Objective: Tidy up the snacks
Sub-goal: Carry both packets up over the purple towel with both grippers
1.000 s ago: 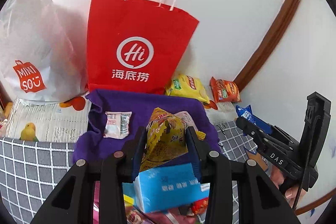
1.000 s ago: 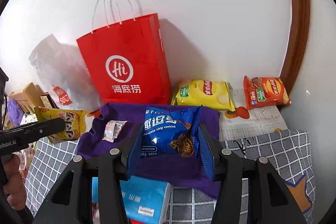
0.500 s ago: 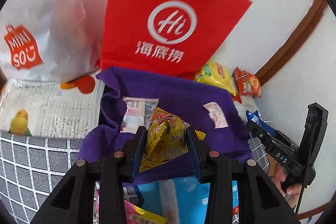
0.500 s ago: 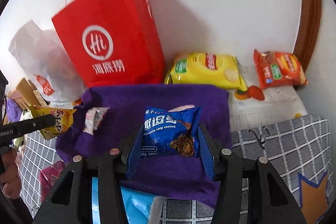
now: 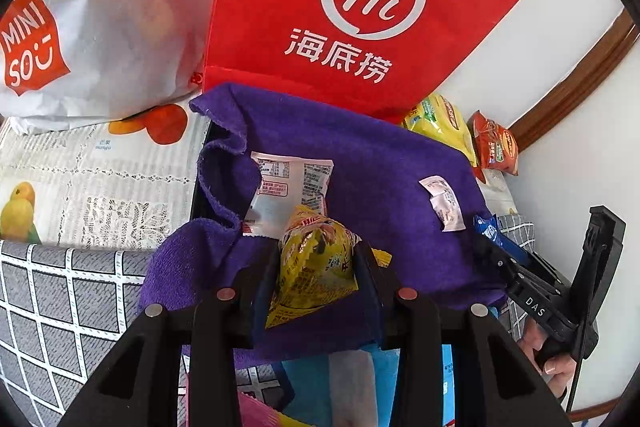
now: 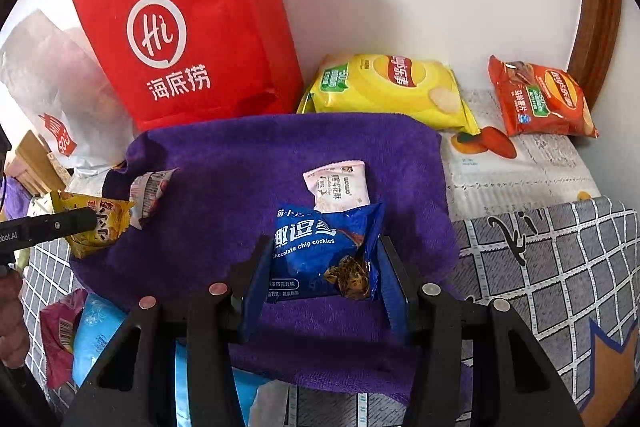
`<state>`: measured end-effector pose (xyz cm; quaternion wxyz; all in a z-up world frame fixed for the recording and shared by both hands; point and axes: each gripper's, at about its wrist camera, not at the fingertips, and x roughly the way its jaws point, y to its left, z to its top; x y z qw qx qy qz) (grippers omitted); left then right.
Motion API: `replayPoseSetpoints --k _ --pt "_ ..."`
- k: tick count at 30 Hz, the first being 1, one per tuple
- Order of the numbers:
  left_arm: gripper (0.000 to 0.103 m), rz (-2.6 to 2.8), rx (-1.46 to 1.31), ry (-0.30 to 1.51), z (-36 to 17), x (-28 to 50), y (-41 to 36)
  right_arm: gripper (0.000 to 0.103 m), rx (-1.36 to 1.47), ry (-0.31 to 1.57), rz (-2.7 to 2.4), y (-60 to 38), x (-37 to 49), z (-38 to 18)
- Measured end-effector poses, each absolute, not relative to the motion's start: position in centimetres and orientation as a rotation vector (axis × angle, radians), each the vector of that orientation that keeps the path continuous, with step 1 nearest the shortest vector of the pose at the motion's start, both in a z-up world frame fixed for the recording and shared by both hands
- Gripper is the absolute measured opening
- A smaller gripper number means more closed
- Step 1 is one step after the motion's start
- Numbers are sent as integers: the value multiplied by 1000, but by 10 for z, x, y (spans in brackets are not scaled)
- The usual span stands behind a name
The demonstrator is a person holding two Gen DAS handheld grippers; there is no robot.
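Left gripper [image 5: 316, 263]: fingers clamped on yellow snack packet [image 5: 314, 267]; right gripper [image 6: 324, 267]: fingers clamped on blue cookie packet [image 6: 320, 255]; both above purple cloth [image 6: 248, 163], red bag [image 6: 188, 27] at 12 o'clock.

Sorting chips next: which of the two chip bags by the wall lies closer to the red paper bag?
The yellow chip bag; it lies beside the red paper bag, while the orange chip bag sits farther right.

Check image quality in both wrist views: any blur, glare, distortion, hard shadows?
Left wrist: sharp, no motion blur; strong fisheye bends the red bag and wall trim; dark vignette at corners; print on the yellow packet is legible. Right wrist: equally sharp; soft shadow of the red bag on the wall; mild sheen on the blue cookie packet and yellow chip bag, no blown-out glare.
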<state>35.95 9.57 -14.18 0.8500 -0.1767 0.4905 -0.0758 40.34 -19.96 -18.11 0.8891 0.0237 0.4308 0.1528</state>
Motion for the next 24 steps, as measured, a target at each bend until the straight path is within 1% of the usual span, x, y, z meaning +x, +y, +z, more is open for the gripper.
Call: replayPoseSetpoints --k 24 --pt "37 -176 -359 1076 -160 369 82 51 27 934 313 -199 407 -191"
